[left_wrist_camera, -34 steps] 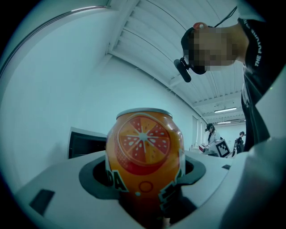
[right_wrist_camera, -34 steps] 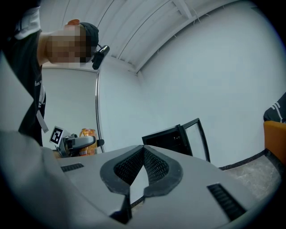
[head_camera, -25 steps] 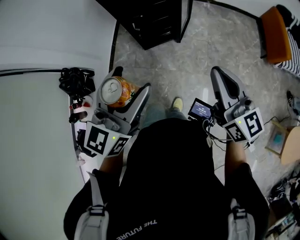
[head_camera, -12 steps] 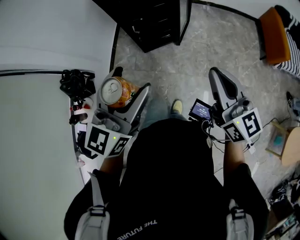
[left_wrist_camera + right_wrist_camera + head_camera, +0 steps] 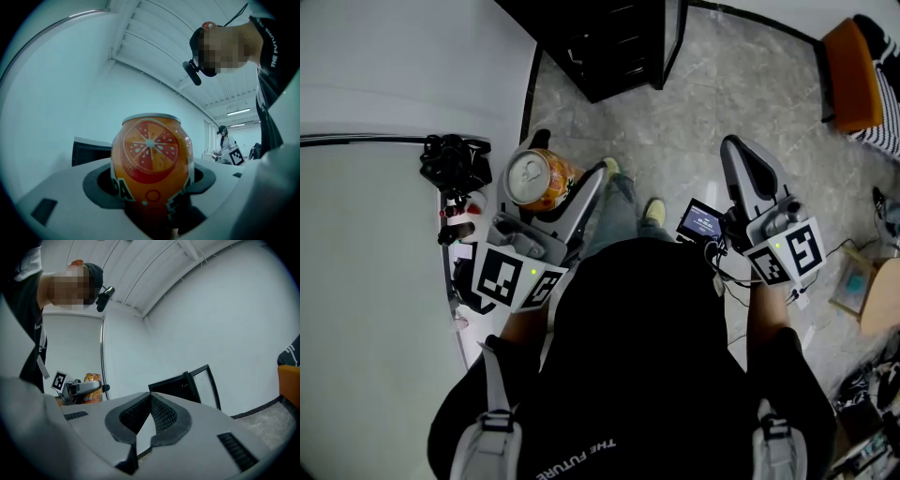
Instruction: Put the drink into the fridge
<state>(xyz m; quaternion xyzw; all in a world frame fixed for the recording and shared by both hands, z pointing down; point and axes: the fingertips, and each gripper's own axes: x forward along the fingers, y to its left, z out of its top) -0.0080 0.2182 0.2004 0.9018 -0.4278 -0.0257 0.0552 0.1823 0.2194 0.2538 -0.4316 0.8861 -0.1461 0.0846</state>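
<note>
Head view: grey marbled floor (image 5: 694, 122) ran up to the black fridge (image 5: 609, 47), its door (image 5: 673, 37) swung open toward the floor side; white wall (image 5: 384, 84) met the fridge's left edge. Bare floor lay btwn fridge and person, w/ an orange chair (image 5: 848, 70) well right of the fridge. Left gripper (image 5: 569, 161) sat below the fridge's left corner, clamped on the drink can (image 5: 534, 178), can upright, top showing. Right gripper (image 5: 741, 150) hung below-right of the fridge, over bare floor. Left gripper view: drink can (image 5: 150, 150) filled the middle, left gripper (image 5: 151, 185) pads pressed on both its sides; fridge (image 5: 89, 152) showed just left of the can, wall above it. Right gripper view: right gripper (image 5: 149, 416) was closed, tips touching, nothing in it; fridge (image 5: 183, 383) straight ahead w/ door ajar, can (image 5: 92, 387) left of the fridge, floor (image 5: 267, 420) right of it.
</note>
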